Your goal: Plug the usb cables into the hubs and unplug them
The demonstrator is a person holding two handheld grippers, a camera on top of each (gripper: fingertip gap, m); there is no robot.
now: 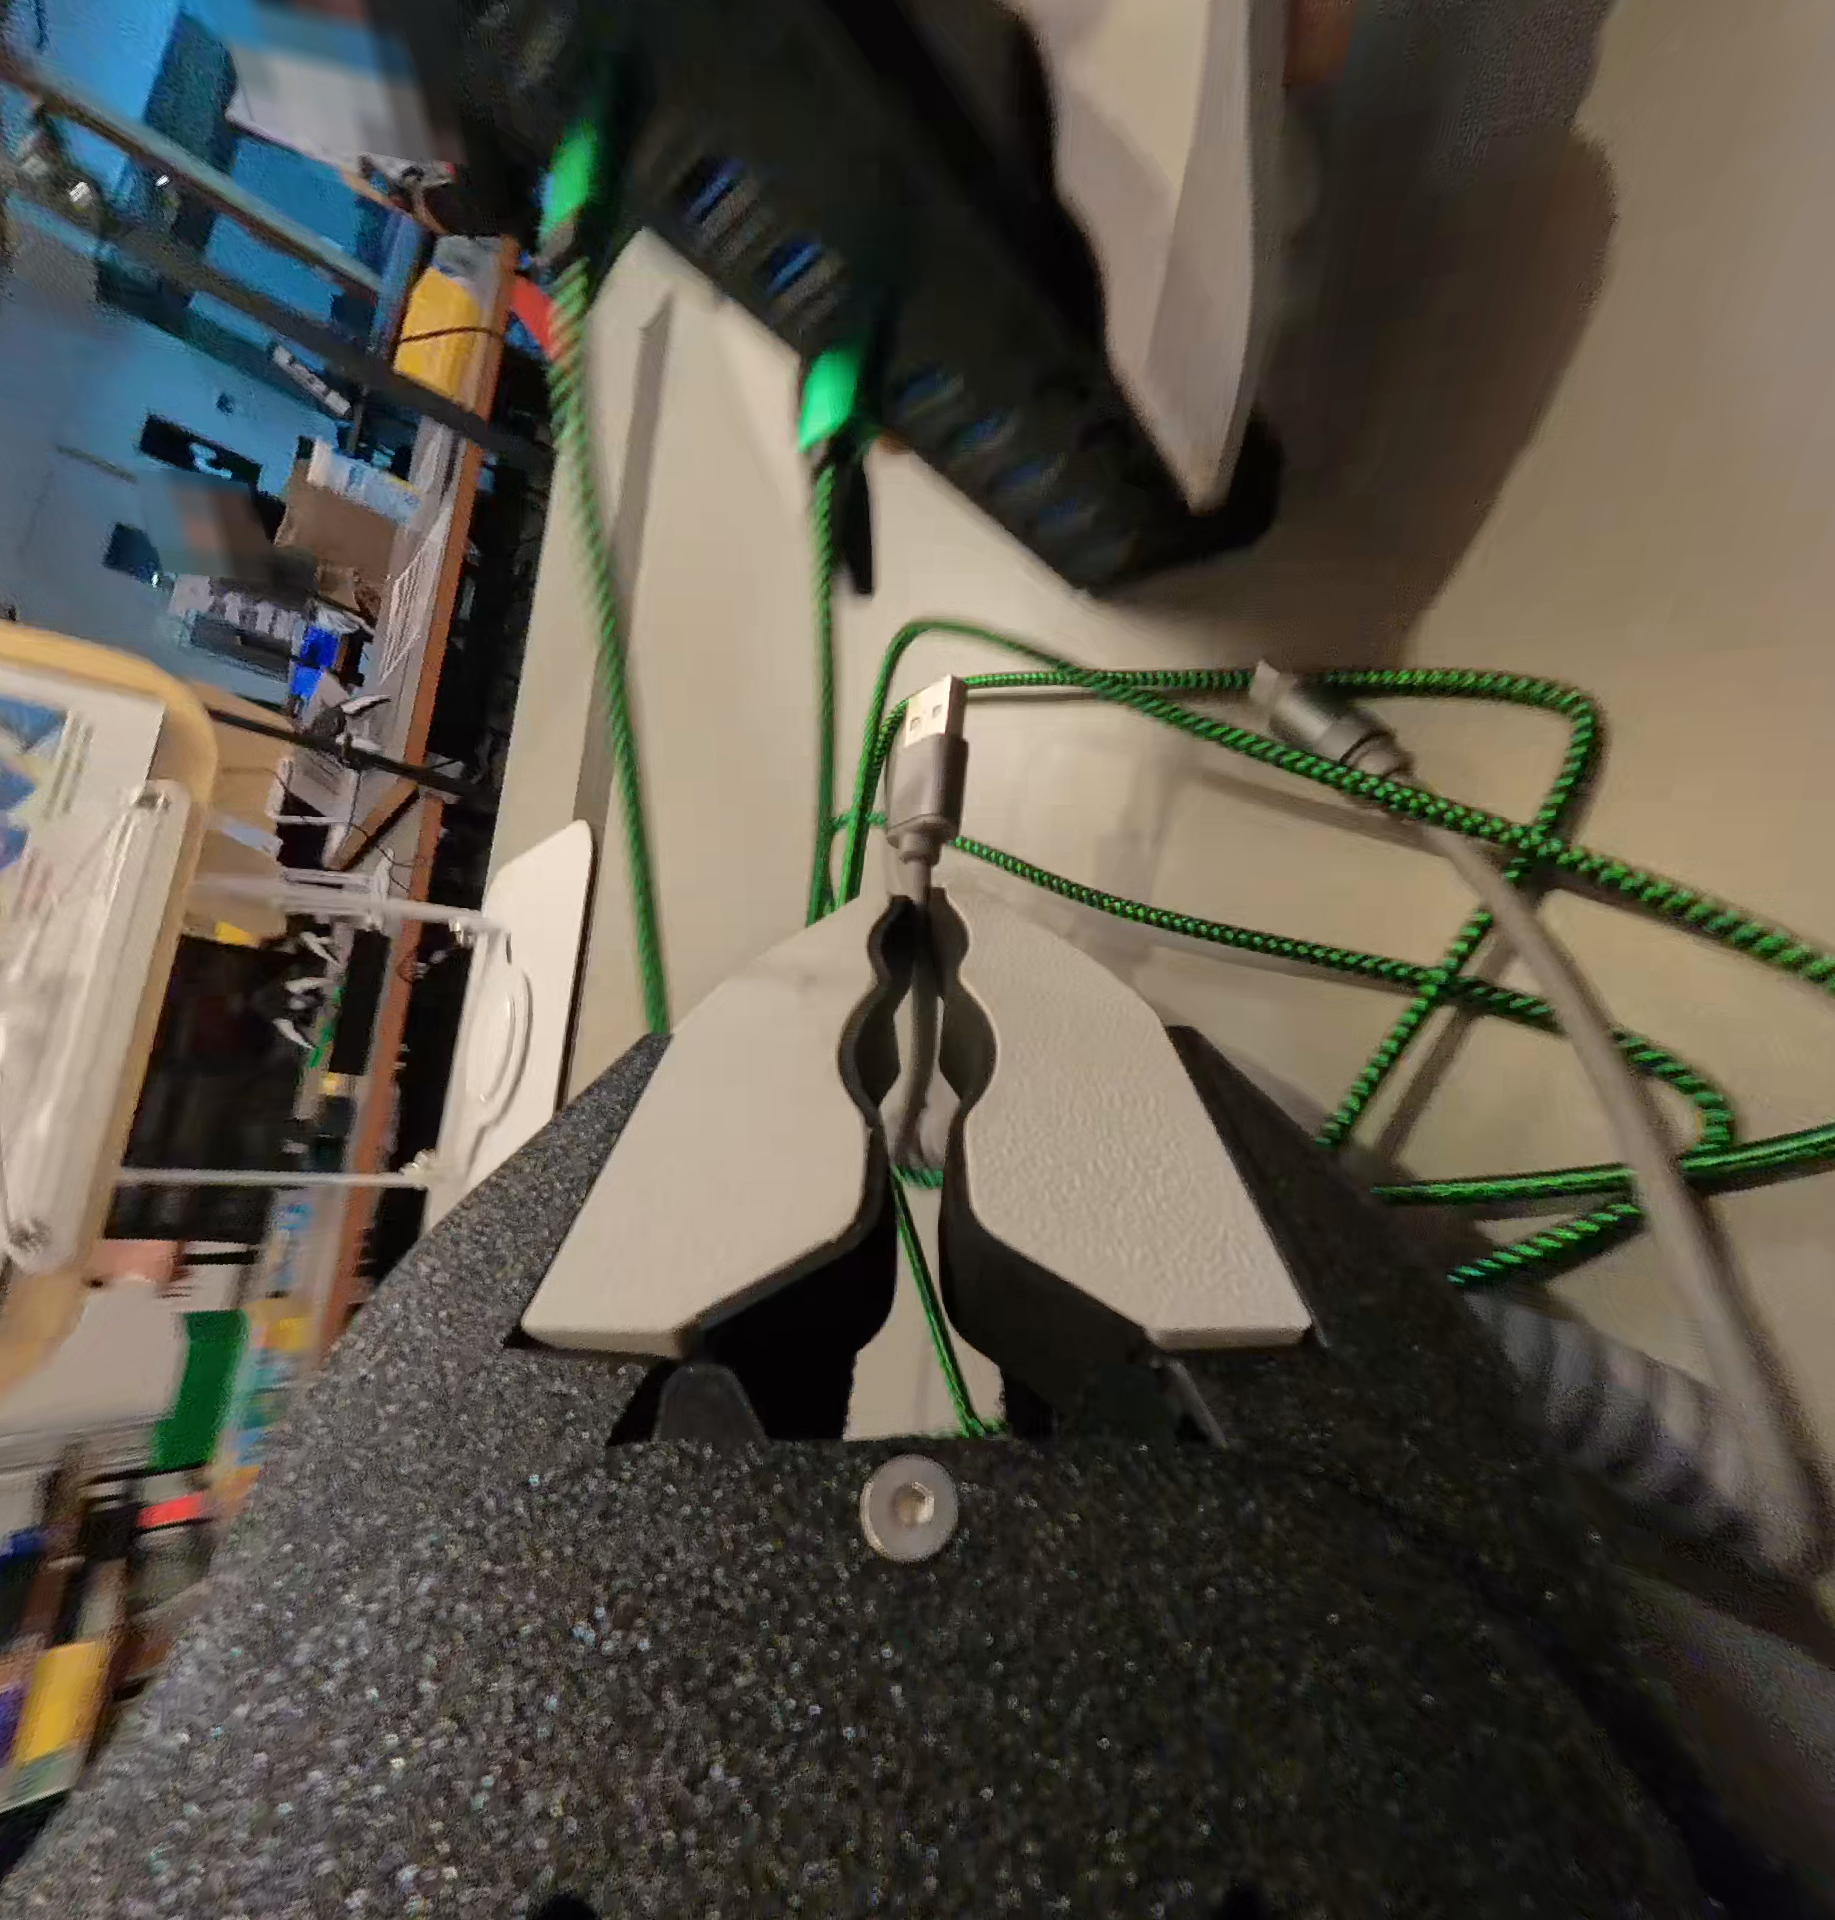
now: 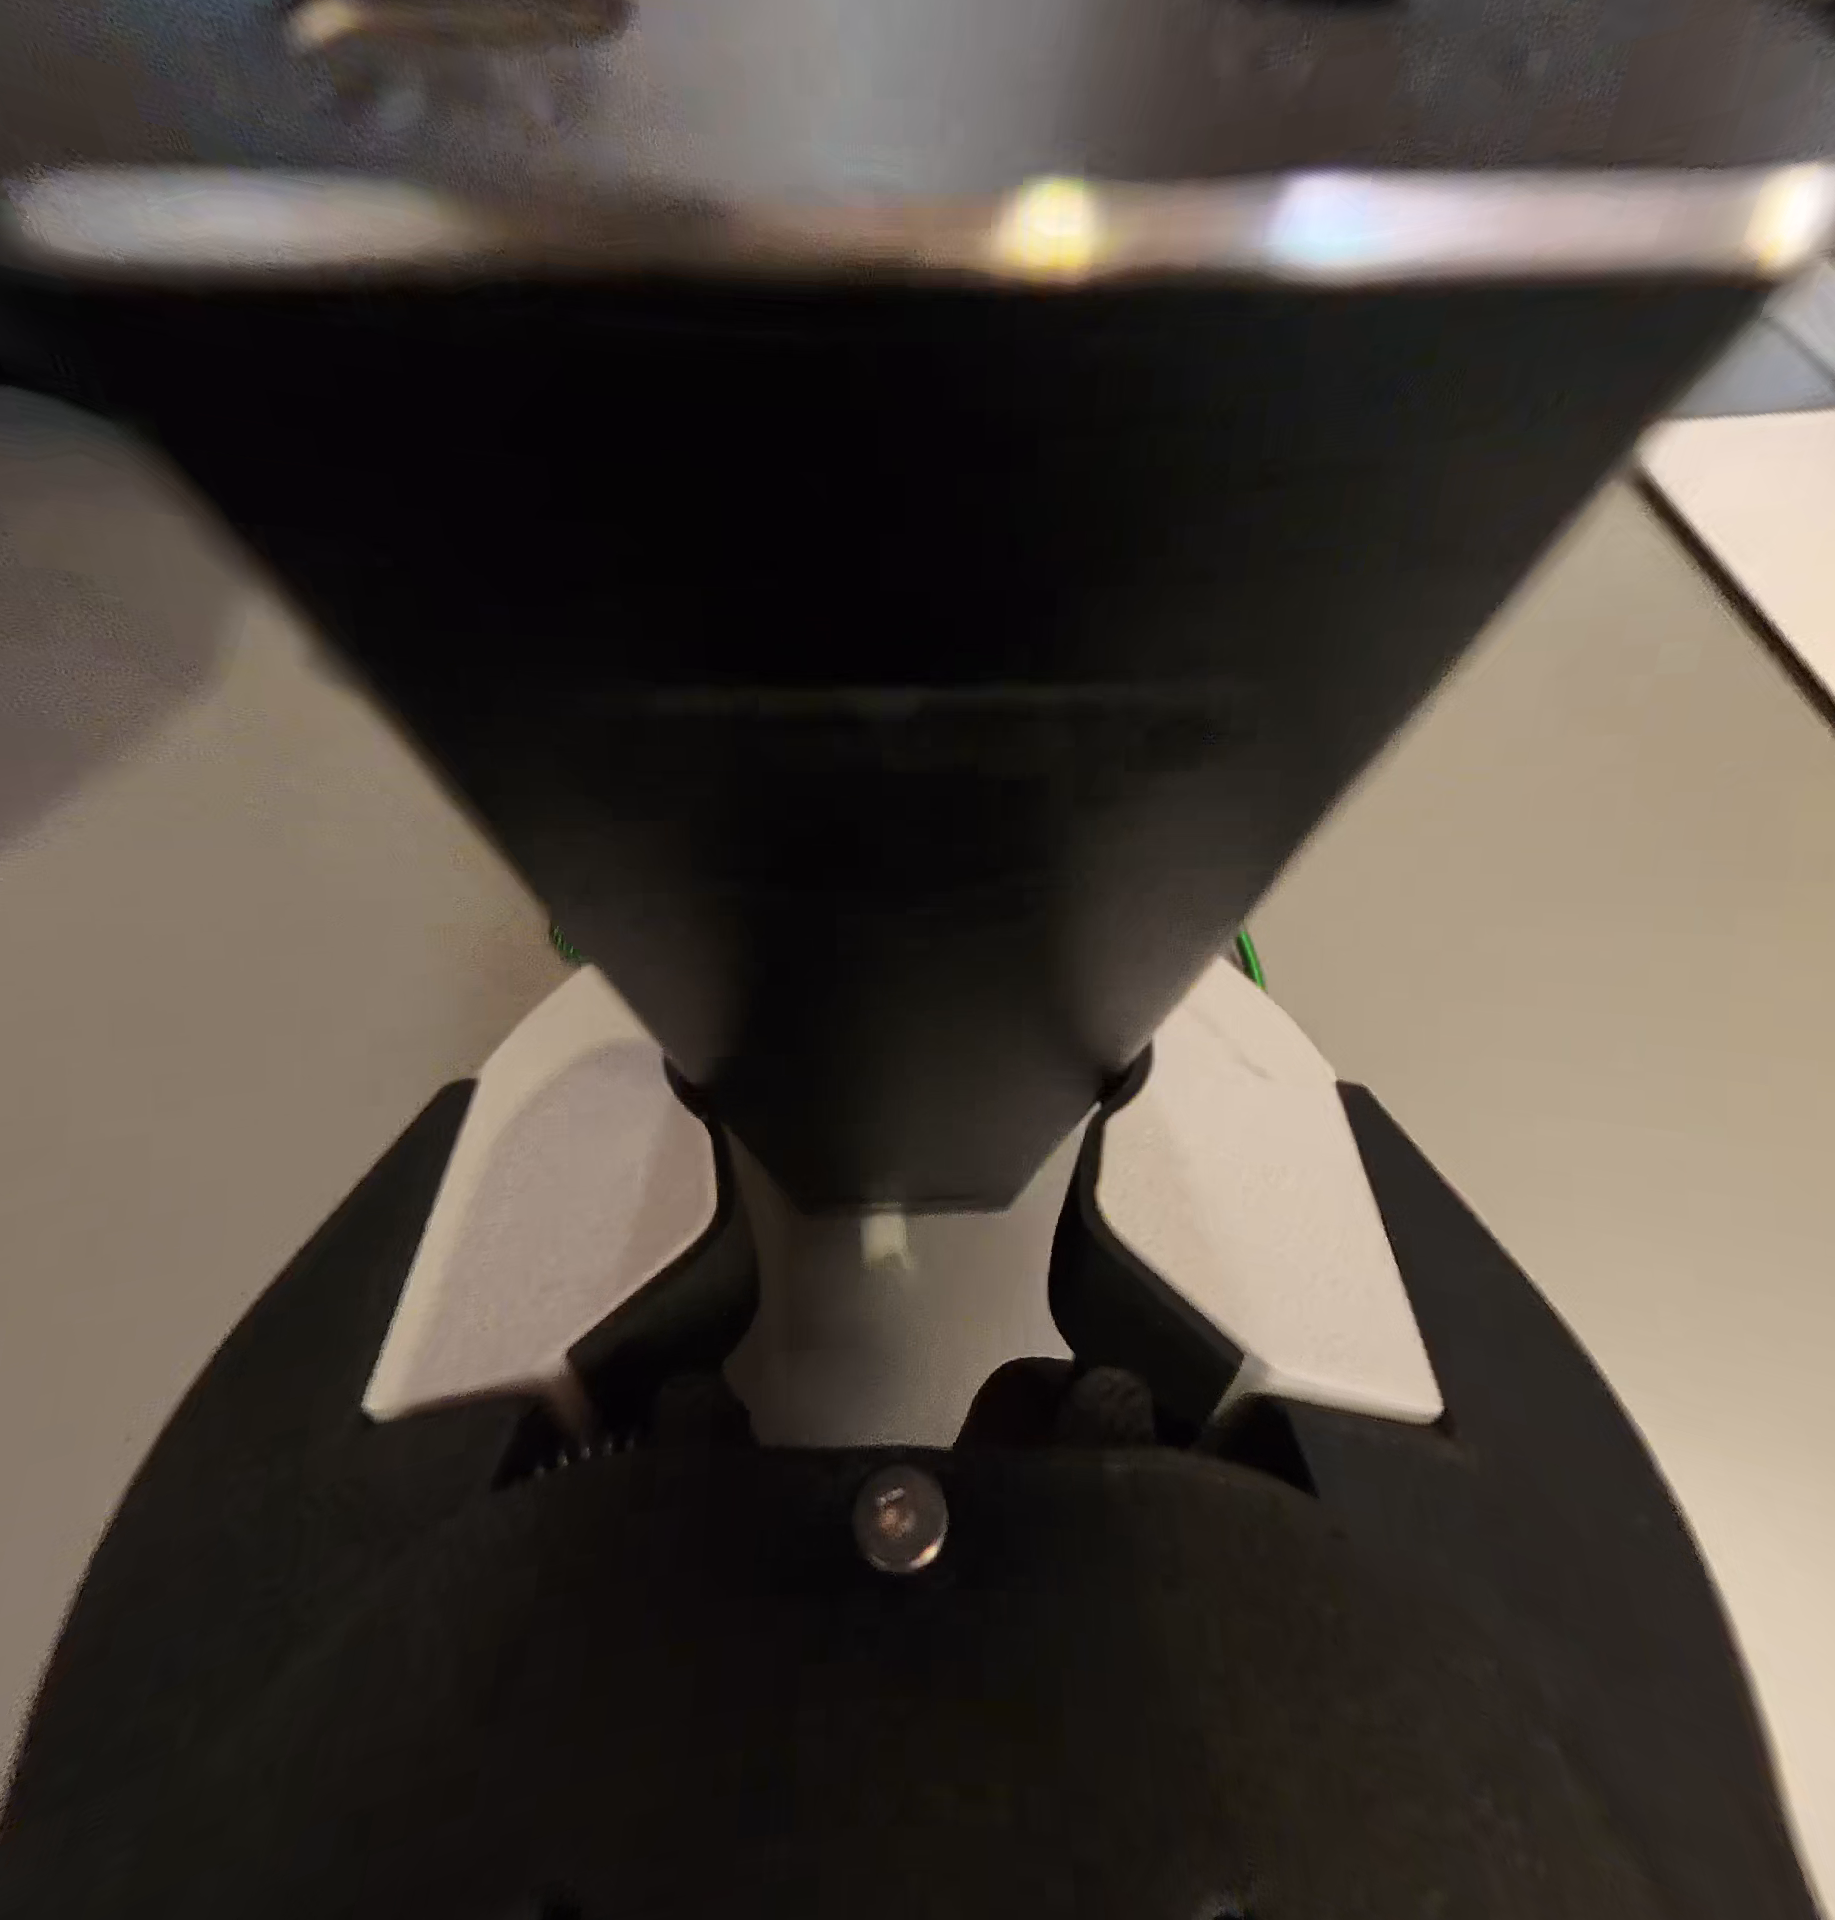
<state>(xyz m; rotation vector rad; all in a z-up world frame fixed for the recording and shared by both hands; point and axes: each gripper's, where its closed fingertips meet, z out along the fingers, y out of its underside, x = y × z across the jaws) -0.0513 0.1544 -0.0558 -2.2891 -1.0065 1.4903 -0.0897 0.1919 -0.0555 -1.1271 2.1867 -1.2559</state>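
Grey USB plug (image 1: 932,750) beyond left hand-held gripper (image 1: 918,914)

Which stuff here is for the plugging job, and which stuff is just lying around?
For the job:
- left gripper, shut on the grey USB cable
- right gripper, holding the black hub
- green cables, two green plugs already in the hub

Just lying about:
- clear plastic stand
- yellow box on the far shelves

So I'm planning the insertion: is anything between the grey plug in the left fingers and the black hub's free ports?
Nothing visible blocks it. The grey USB plug, its cable pinched in the left gripper, points across bare table toward the long black hub. Green-tipped plugs already fill some ports; blurred blue ones beside them look free.
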